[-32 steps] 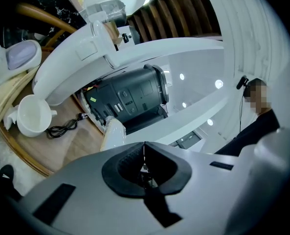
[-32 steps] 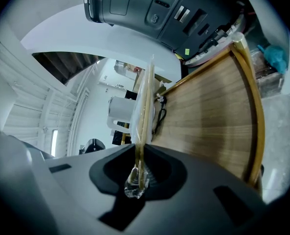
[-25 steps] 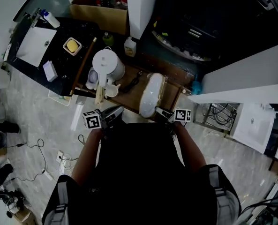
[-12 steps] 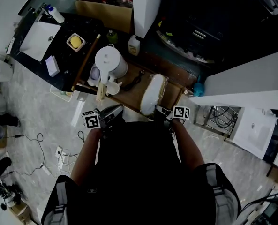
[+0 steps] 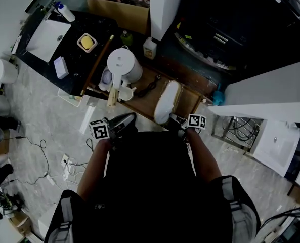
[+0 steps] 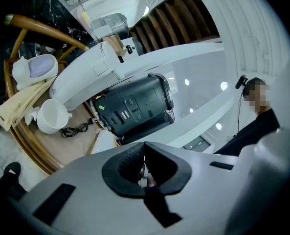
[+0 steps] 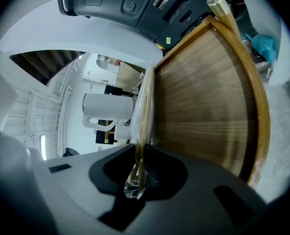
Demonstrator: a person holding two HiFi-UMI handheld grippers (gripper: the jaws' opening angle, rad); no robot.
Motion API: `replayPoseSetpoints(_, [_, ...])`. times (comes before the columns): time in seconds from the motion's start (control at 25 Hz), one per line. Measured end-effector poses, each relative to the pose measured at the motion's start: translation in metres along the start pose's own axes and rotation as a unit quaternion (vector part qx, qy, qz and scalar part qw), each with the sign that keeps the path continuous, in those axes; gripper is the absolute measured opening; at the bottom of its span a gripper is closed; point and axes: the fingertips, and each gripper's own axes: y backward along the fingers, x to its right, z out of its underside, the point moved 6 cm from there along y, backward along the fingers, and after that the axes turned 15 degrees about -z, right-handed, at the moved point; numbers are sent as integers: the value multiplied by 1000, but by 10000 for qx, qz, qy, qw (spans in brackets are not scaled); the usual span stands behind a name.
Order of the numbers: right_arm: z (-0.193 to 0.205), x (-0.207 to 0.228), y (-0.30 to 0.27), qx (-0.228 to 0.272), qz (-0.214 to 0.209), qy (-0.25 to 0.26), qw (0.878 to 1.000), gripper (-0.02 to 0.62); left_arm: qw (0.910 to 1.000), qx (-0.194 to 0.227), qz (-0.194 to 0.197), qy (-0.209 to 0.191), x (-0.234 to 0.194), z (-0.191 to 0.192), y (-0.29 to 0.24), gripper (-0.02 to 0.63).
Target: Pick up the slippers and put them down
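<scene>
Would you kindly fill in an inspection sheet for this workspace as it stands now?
Surface: wooden tray, rimmed.
Job's things: wrapped slippers at the tray; contact unclear.
Clutter: white kettle, cup.
Grippers: left gripper fingers together, empty; right gripper fingers clamped on the slippers' wrapper edge.
Cables: black cord on tray; floor cords.
Surroundings: dark counter, marble floor.

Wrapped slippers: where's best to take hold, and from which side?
Grip the near end of the slipper pack, coming in from your side along its length. The pack is long and bulky mid-body, but its plastic wrapper tapers there to a thin flap that fits between the jaws. The right gripper is shut on that flap.
</scene>
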Motion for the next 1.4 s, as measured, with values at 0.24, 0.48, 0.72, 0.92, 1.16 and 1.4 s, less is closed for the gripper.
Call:
replayPoseSetpoints(0.24, [3,6,-4,-81,183,-15,9998,64,10000,21,-18,2,-3,2,5,12])
replayPoseSetpoints(0.48, [2,8,-5,-59,311,59,9995,66,10000,14,-39,55,-4,1,9,12])
replayPoseSetpoints(0.72, [0,12,-6,-125,583,201,9980,69,9998,-44,-195,11,-6,-2,13,12])
replayPoseSetpoints(0.92, [1,14,-5,-217,869,418,9951,92,9999,10,-25,122,-11,1,14,12])
replayPoseSetpoints(1.16, [1,16,-4,-242,1116,604,9916,150,9999,8,-36,110,-7,-2,15,12])
replayPoseSetpoints(1.4, [0,12,1,-84,1151,647,9912,152,9999,-11,6,122,-5,-3,16,12])
